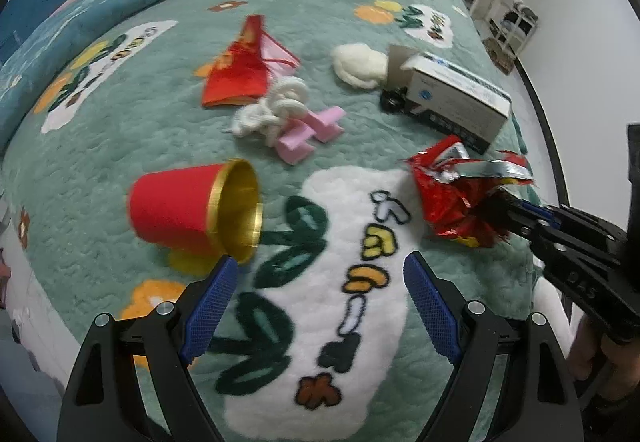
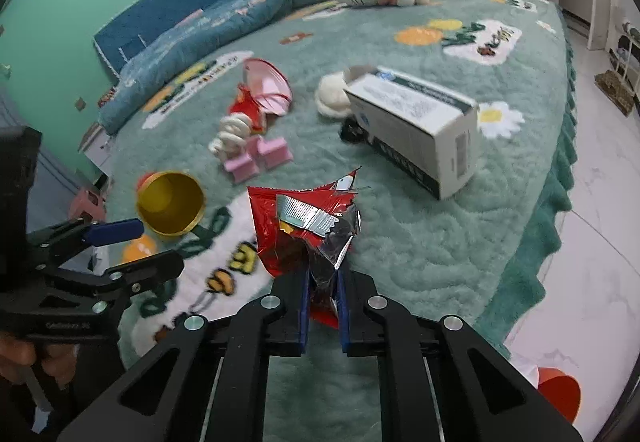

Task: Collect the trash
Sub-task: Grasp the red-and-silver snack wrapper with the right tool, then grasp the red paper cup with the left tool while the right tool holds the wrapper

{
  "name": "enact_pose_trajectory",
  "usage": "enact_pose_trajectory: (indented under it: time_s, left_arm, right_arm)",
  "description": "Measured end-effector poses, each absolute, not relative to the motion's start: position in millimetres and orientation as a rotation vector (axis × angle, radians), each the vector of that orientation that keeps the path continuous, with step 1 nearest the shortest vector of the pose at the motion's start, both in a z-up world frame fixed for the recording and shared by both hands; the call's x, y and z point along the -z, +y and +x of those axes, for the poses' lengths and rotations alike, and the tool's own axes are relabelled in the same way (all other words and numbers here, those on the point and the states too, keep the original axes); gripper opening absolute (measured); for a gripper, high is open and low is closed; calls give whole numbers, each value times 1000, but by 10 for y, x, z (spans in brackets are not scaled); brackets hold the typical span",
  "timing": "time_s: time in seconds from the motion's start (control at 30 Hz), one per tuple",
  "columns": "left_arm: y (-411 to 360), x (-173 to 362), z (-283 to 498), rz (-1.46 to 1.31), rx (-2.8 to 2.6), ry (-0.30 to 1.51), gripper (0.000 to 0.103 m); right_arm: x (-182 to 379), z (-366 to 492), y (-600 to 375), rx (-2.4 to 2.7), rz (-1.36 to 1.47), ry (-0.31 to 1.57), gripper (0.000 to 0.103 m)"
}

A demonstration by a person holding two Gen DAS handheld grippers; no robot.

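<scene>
right gripper [image 2: 323, 284]: clamped on red foil wrapper [image 2: 308, 226], held above bed [image 2: 440, 242] | left gripper [image 1: 320, 306]: spread wide, empty | red cup [image 1: 192, 207]: lying on its side just ahead-left of left gripper, mouth turned toward it

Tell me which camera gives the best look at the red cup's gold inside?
The right wrist view: the red cup faces that camera mouth-on, showing its gold lining. The left wrist view shows the cup mostly side-on, lying on the bedspread.

Both tongs [image 1: 316, 306] [image 2: 323, 306] share black angular arms, silver round screws and blue cross-hatched pads [image 1: 208, 310].
</scene>
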State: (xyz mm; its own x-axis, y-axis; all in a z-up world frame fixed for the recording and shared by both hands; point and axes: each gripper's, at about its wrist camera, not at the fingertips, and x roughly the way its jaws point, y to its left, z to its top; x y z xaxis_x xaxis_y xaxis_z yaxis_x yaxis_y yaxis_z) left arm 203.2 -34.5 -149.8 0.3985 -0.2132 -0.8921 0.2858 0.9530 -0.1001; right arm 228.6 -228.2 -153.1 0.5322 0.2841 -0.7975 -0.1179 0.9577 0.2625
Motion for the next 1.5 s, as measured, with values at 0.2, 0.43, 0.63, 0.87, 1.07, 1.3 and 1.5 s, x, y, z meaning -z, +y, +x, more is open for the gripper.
enact_pose_trajectory:
  time_s: [0.2, 0.43, 0.63, 0.87, 1.07, 1.3, 1.5]
  left_arm:
    - [-59, 1411, 2132, 17, 231, 1097, 84]
    - [165, 1567, 2443, -2, 117, 1109, 85]
    - [276, 1662, 2597, 58, 212, 1133, 90]
    - [377, 1746, 2729, 125, 278, 1142, 91]
    - [387, 1868, 2814, 122, 343, 1169, 91]
    - [393, 1907, 2836, 100, 372, 1146, 85]
    - [360, 1938, 2828, 101, 372, 1155, 72]
  right_arm:
    - [1343, 2287, -2140, -284, 188, 950, 12]
    - [1232, 2309, -1960, -335, 175, 940, 12]
    - [1226, 2342, -1933, -330, 166, 951, 12]
    - [1271, 2406, -1806, -334, 149, 972, 12]
    - [1271, 2453, -1701, -343, 129, 978, 12]
    - [1281, 2476, -1669, -343, 120, 984, 12]
    - [1284, 2481, -1686, -337, 123, 982, 12]
